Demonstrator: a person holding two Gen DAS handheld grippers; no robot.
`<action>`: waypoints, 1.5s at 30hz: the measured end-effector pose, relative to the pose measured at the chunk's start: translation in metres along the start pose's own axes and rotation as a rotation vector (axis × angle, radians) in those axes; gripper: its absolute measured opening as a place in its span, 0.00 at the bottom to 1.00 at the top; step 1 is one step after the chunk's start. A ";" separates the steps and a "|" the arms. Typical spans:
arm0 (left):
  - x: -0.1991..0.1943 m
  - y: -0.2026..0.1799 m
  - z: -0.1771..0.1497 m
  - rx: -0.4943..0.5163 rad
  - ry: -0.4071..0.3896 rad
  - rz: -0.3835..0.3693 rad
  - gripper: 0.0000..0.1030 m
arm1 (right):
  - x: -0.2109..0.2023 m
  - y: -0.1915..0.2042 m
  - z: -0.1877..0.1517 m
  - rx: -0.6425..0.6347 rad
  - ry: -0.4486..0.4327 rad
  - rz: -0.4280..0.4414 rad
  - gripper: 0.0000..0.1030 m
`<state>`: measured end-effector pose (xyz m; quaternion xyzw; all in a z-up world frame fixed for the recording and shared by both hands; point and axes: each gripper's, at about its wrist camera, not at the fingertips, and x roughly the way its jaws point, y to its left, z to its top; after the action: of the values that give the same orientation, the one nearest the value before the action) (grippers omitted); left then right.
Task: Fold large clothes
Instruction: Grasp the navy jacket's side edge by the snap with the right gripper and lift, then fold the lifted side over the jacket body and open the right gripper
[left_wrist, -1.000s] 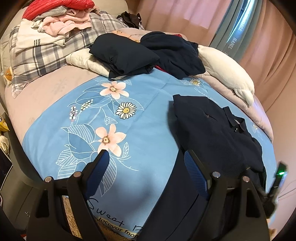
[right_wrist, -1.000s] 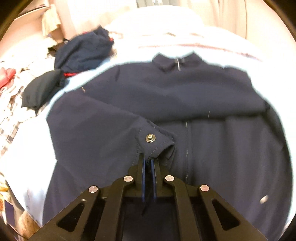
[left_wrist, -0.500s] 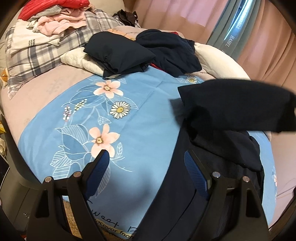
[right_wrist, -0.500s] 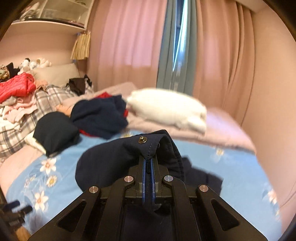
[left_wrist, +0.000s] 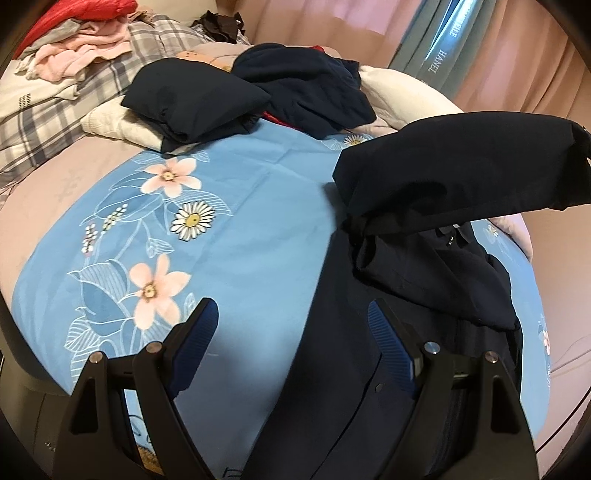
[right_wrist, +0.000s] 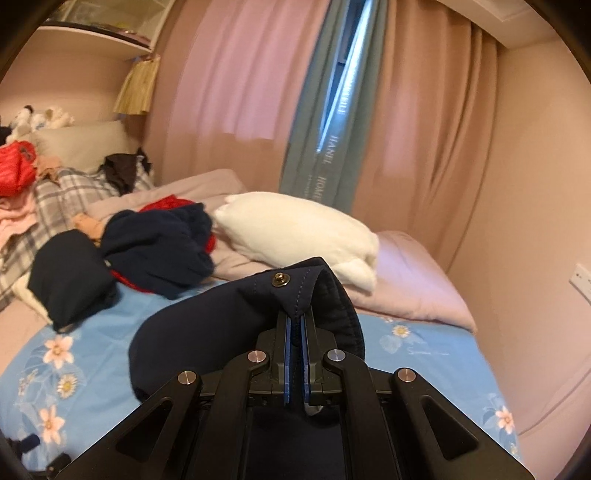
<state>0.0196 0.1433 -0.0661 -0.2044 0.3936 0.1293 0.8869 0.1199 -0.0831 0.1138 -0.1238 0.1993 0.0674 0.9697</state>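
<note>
Right tool (right_wrist: 294, 325) pinches the navy jacket's cuff (right_wrist: 295, 286) aloft.

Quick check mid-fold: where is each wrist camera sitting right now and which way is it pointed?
Left wrist: low over the near edge of the bed, looking across the blue flowered sheet at the dark jacket; the open left tool shows.
Right wrist: raised, looking level across the bed toward the curtains; the right tool shows, shut on the jacket's cuff.
Both views share the jacket's lifted sleeve, the flowered sheet and the white pillow.
</note>
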 end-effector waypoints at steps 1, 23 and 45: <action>0.002 -0.002 0.001 0.003 0.001 -0.002 0.81 | 0.003 -0.003 -0.001 0.007 0.006 -0.007 0.04; 0.045 -0.039 0.000 0.076 0.053 0.011 0.81 | 0.054 -0.057 -0.038 0.107 0.147 -0.093 0.04; 0.069 -0.051 -0.012 0.109 0.123 0.059 0.81 | 0.123 -0.098 -0.122 0.183 0.362 -0.196 0.04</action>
<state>0.0764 0.0974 -0.1119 -0.1515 0.4597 0.1208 0.8667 0.2048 -0.1997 -0.0240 -0.0643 0.3626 -0.0689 0.9272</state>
